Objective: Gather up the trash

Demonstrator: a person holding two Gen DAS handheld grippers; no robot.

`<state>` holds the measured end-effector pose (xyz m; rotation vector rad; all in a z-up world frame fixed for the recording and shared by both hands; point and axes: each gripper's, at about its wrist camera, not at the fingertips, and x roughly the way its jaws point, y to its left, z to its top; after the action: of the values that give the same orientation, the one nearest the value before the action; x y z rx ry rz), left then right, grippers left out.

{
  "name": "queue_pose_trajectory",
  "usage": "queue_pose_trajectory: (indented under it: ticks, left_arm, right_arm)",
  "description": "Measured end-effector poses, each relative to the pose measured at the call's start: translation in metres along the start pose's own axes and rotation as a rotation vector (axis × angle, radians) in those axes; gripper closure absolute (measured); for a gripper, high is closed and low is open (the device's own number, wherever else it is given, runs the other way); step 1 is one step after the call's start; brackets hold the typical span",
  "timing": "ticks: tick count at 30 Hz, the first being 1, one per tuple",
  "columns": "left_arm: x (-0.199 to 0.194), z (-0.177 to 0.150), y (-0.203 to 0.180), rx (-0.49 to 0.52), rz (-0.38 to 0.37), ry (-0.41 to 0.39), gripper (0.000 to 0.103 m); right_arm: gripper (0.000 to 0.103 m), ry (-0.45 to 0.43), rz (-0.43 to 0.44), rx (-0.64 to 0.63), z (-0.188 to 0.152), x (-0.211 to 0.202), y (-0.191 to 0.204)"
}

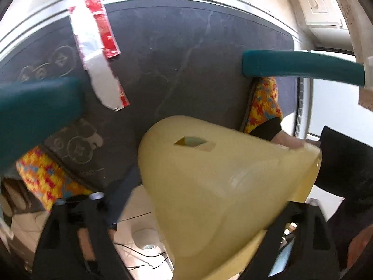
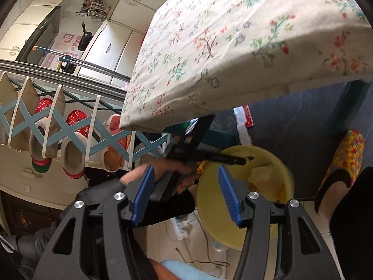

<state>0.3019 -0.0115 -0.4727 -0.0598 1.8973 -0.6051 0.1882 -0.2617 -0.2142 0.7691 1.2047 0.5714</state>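
- Wrapper (image 1: 98,53), torn, red and silver, lies flat on the dark mat (image 1: 186,46); its long axis runs from the mat's far edge toward the yellow bin (image 1: 209,175), slightly slanted.
- Left gripper (image 1: 163,74) points down at the mat, jaws spread wide and empty; the wrapper sits just inside the left teal finger (image 1: 39,100), off-centre in the gap, not touched.
- Right gripper (image 2: 186,193) hangs over the bin's mouth, jaws partly apart, nothing between them; judged farther from the wrapper than the left.
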Motion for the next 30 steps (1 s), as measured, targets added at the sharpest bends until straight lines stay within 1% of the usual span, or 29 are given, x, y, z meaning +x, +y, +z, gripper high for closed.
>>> queue_pose_trajectory:
  ticks: [2, 4, 5, 7, 9, 10, 11, 12, 13, 16, 18, 20, 21, 22, 23, 25, 26, 28, 29, 30]
  left_arm:
    - [-0.001, 0.01, 0.004, 0.015, -0.056, 0.011, 0.014]
    - [-0.001, 0.017, 0.008, 0.024, -0.088, 0.026, 0.015]
    - [-0.001, 0.02, 0.01, 0.032, -0.107, 0.028, 0.016]
    - [0.0, 0.022, 0.008, 0.058, -0.128, 0.031, 0.016]
    - [0.007, 0.019, 0.003, 0.074, -0.186, 0.062, 0.016]
    - [0.019, 0.014, -0.004, 0.082, -0.241, 0.111, 0.016]
    - [0.028, 0.01, -0.01, 0.103, -0.259, 0.152, 0.011]
    - [0.03, 0.003, -0.021, 0.165, -0.253, 0.16, 0.011]
    - [0.031, 0.0, -0.026, 0.178, -0.262, 0.165, 0.011]
    - [0.043, -0.007, -0.027, 0.142, -0.299, 0.191, 0.011]
    - [0.055, -0.016, -0.031, 0.14, -0.327, 0.217, 0.011]
    - [0.074, -0.031, -0.04, 0.177, -0.34, 0.293, 0.011]
    - [0.09, -0.04, -0.047, 0.205, -0.353, 0.388, 0.012]
    - [0.093, -0.044, -0.051, 0.236, -0.345, 0.419, 0.015]
    - [0.091, -0.045, -0.054, 0.266, -0.321, 0.42, 0.017]
    - [0.078, -0.039, -0.053, 0.269, -0.327, 0.393, 0.018]
    - [0.064, -0.035, -0.056, 0.287, -0.337, 0.358, 0.018]
    - [0.035, -0.027, -0.059, 0.3, -0.399, 0.269, 0.017]
    - [0.026, -0.023, -0.057, 0.298, -0.407, 0.233, 0.016]
    - [0.02, -0.018, -0.055, 0.295, -0.368, 0.188, 0.014]
  right_arm:
    - [0.047, 0.017, 0.007, 0.006, 0.0, 0.003, -0.001]
    - [0.045, 0.039, 0.003, 0.018, -0.002, 0.007, -0.004]
    - [0.043, 0.053, -0.009, 0.019, -0.002, 0.009, -0.006]
    - [0.042, 0.097, -0.065, 0.015, -0.005, 0.02, -0.011]
    - [0.042, 0.164, -0.127, 0.032, -0.011, 0.038, -0.023]
    - [0.042, 0.19, -0.143, 0.047, -0.014, 0.044, -0.028]
    - [0.042, 0.222, -0.159, 0.065, -0.018, 0.051, -0.034]
    - [0.042, 0.26, -0.172, 0.082, -0.022, 0.059, -0.039]
    - [0.042, 0.286, -0.176, 0.087, -0.026, 0.064, -0.042]
    - [0.042, 0.341, -0.213, 0.057, -0.036, 0.074, -0.042]
    - [0.041, 0.373, -0.243, 0.078, -0.042, 0.079, -0.05]
    - [0.041, 0.399, -0.248, 0.115, -0.047, 0.081, -0.058]
    - [0.041, 0.399, -0.25, 0.117, -0.048, 0.079, -0.058]
    - [0.041, 0.395, -0.251, 0.111, -0.048, 0.078, -0.056]
    - [0.04, 0.39, -0.249, 0.106, -0.048, 0.077, -0.055]
    - [0.04, 0.39, -0.247, 0.112, -0.05, 0.078, -0.054]
    - [0.04, 0.397, -0.243, 0.113, -0.051, 0.078, -0.055]
    - [0.04, 0.403, -0.232, 0.104, -0.05, 0.081, -0.052]
    - [0.04, 0.403, -0.224, 0.097, -0.05, 0.08, -0.05]
    - [0.04, 0.402, -0.218, 0.092, -0.049, 0.08, -0.048]
